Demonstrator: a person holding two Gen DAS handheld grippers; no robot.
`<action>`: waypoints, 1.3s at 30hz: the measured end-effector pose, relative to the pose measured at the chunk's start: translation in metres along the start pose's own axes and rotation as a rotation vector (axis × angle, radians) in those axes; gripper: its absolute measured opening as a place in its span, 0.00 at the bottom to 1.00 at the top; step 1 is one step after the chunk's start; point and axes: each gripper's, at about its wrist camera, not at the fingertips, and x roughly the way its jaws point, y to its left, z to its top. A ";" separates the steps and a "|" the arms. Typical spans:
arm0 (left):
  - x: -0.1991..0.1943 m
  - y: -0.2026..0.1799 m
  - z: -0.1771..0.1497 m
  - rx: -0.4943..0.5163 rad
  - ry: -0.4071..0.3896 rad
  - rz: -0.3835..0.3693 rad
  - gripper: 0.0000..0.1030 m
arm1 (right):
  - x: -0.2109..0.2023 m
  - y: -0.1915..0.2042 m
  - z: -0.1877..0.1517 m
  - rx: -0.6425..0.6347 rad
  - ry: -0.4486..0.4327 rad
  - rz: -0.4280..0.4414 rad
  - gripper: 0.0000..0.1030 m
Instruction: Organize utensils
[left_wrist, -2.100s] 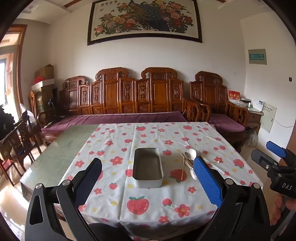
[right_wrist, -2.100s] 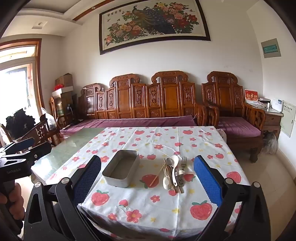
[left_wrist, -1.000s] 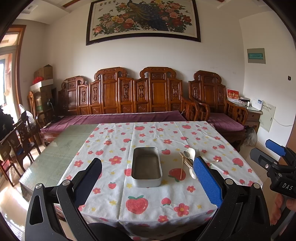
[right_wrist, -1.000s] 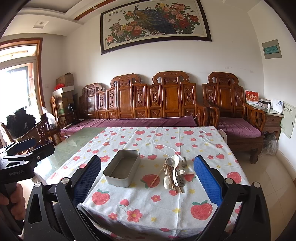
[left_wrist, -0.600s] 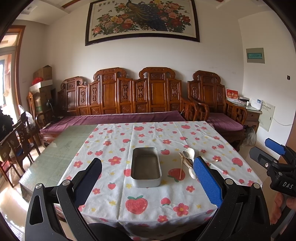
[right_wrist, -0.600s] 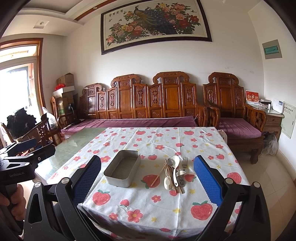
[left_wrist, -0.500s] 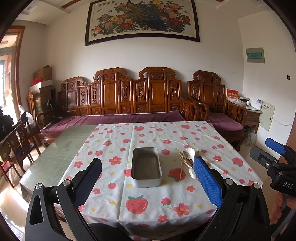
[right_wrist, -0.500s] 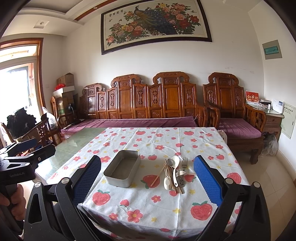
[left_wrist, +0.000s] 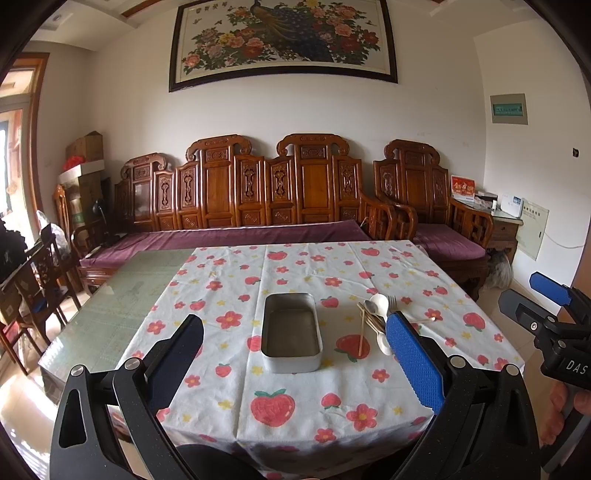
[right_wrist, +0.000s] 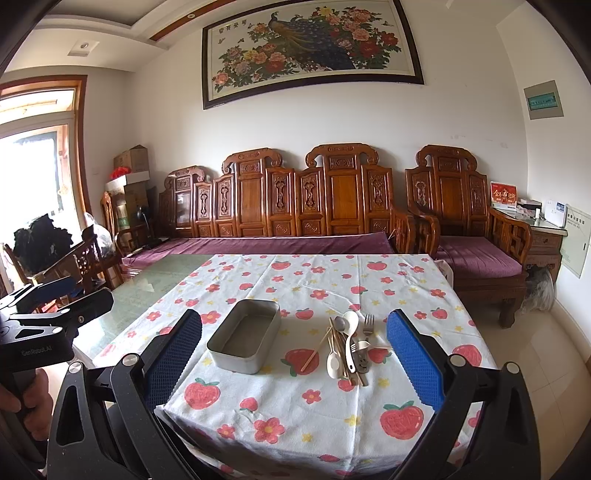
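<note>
Beside the empty metal tin (right_wrist: 243, 339), the utensil pile (right_wrist: 347, 350) looks light, thin, rigid and slippery; grasp handles mid-length, as left gripper (left_wrist: 295, 350) and right gripper (right_wrist: 293, 350) both stand apart.

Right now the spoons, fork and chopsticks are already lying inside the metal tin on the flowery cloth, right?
Not quite: the metal tin is empty. The right wrist view shows the spoons, fork and chopsticks piled on the flowery cloth beside it.

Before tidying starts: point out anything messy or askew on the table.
The utensils lie in a jumbled, crisscrossed heap on the tablecloth, right of the metal tin, which holds nothing. One chopstick lies angled away from the pile. Nothing looks spilled or damaged.
</note>
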 end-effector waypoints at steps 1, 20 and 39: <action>0.000 0.000 0.000 0.000 0.000 0.001 0.93 | 0.000 0.000 0.000 -0.001 0.000 -0.001 0.98; -0.003 0.000 0.003 0.006 -0.002 -0.002 0.93 | -0.002 0.005 0.006 -0.003 -0.005 0.006 0.98; 0.055 -0.004 -0.023 0.022 0.119 -0.039 0.93 | 0.038 -0.017 -0.014 0.021 0.086 0.018 0.87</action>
